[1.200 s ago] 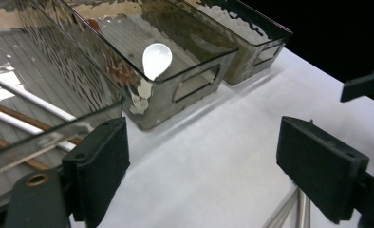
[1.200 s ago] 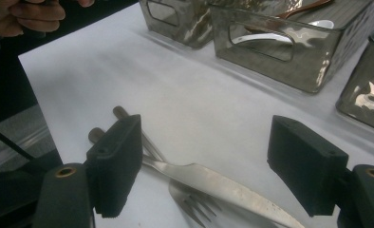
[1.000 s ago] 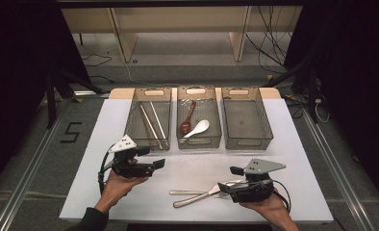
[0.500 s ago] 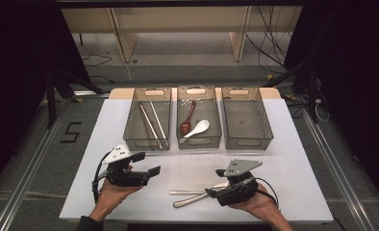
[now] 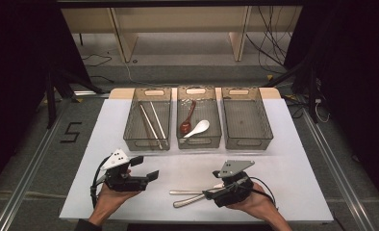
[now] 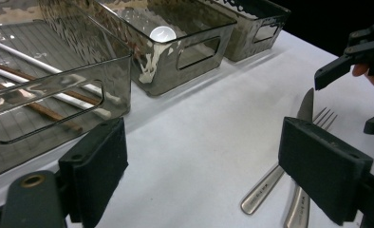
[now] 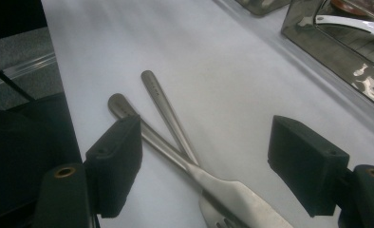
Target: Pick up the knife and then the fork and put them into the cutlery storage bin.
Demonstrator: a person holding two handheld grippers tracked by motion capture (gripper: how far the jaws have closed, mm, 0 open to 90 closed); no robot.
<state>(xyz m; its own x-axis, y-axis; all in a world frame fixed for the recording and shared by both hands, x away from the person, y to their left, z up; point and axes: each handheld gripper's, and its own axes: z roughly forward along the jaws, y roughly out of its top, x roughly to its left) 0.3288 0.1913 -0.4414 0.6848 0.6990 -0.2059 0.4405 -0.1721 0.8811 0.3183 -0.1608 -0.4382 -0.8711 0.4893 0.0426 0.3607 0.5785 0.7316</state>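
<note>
Right gripper view: spread right gripper (image 7: 201,166) straddles knife (image 7: 175,156) crossing fork (image 7: 168,111); thin, stiff, slippery—pinch mid-handle.

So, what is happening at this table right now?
A person holds a gripper in each hand over a white table. The right gripper, jaws open, is low over a knife and a fork that lie crossed on the table. The left gripper is open too and holds nothing. Behind stand three bins: chopsticks in the left one, two spoons in the middle one.
</note>
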